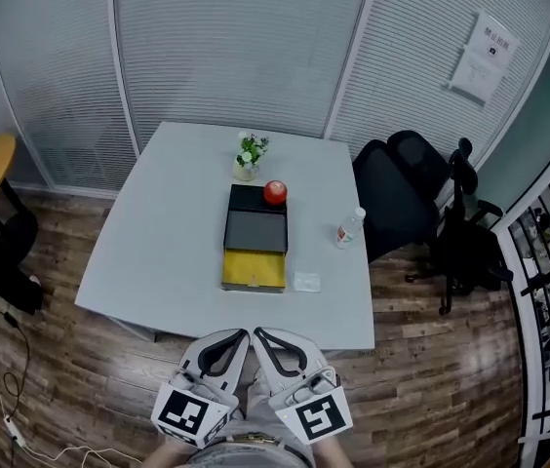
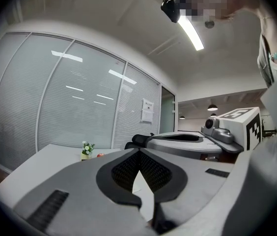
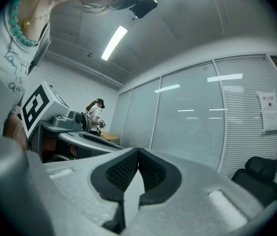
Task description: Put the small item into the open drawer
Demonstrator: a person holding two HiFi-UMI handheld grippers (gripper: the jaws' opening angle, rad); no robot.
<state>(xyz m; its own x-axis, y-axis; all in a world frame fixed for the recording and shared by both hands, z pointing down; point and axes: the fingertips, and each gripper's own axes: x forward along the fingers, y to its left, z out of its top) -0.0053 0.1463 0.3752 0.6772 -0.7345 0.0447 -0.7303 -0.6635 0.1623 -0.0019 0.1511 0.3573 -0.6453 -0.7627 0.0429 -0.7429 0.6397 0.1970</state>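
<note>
A dark cabinet box (image 1: 255, 228) stands in the middle of the white table (image 1: 158, 232), its yellow drawer (image 1: 254, 270) pulled open toward me. A red apple (image 1: 275, 192) rests on the box's top at the far right. A small white packet (image 1: 306, 281) lies flat on the table just right of the drawer. Both grippers hang side by side in front of the table's near edge, tips toward the table. The left gripper (image 1: 243, 334) (image 2: 138, 151) and the right gripper (image 1: 258, 333) (image 3: 138, 150) are each shut, with nothing between the jaws.
A small flower pot (image 1: 249, 156) (image 2: 86, 150) stands behind the box. A plastic bottle (image 1: 350, 228) stands near the table's right edge. Black office chairs (image 1: 407, 188) sit to the right of the table. Blinds on glass walls close the back. A distant person (image 3: 96, 114) stands by a round table.
</note>
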